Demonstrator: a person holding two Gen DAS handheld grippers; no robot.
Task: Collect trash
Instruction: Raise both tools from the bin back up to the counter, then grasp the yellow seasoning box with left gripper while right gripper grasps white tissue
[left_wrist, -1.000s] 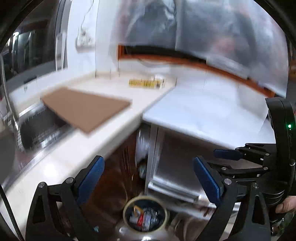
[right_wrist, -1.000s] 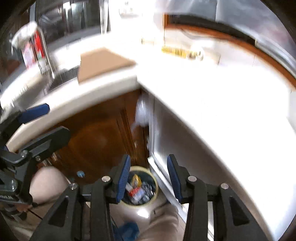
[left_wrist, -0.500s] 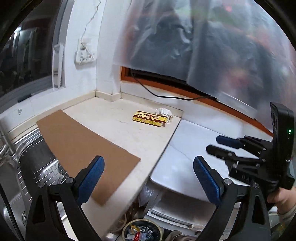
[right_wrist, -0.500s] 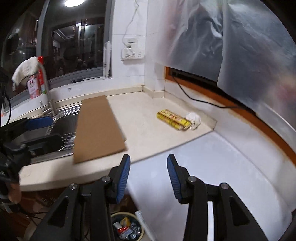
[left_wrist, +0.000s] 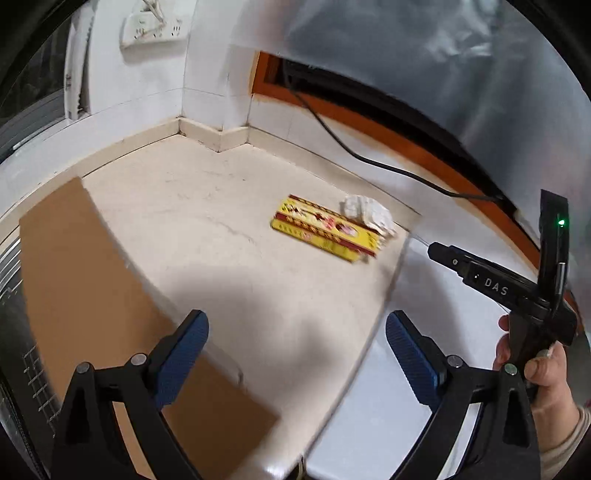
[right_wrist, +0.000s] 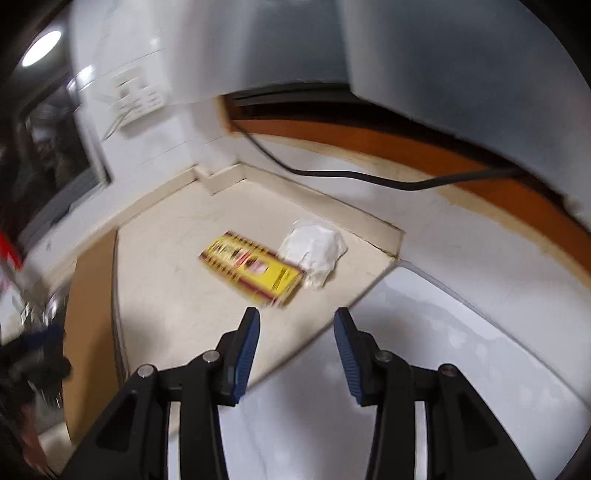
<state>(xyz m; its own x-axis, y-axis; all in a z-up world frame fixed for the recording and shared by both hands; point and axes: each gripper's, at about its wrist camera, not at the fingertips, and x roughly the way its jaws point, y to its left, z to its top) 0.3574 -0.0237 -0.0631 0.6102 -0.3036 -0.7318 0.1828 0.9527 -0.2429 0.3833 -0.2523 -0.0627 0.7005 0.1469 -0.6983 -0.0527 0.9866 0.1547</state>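
Now, both pairs of tongs are up over the corner desk, tilted down at the trash
Left tongs (left_wrist: 297, 345): blue pads spread wide, nothing between them, hanging above the beige desk (left_wrist: 207, 236) with the brown cardboard sheet (left_wrist: 92, 295) under the left pad
Right tongs (right_wrist: 295, 349): jaws parted and opening as we watch, empty, poised over the desk edge where beige top meets the white surface (right_wrist: 461, 350)
Yellow box (right_wrist: 255, 271): flat on the desk, red and yellow print, lying at a slant just ahead of the right tongs' tips; well ahead of the left tongs in the left wrist view (left_wrist: 325, 232)
Crumpled white paper (right_wrist: 314, 249): tucked against the far end of the yellow box, touching it, close to the raised ledge by the wall; seen again in the left wrist view (left_wrist: 367, 214)
Right hand (left_wrist: 535, 369): a person's fingers wrapped round the black handle of the right tongs, at the right edge of the left wrist view
Black cable (right_wrist: 351, 173): trailing along the wall under the orange frame, behind the trash
Wall socket (left_wrist: 155, 31): high on the white tiles, left of the corner
Blur: both views smeared, print on the box unreadable
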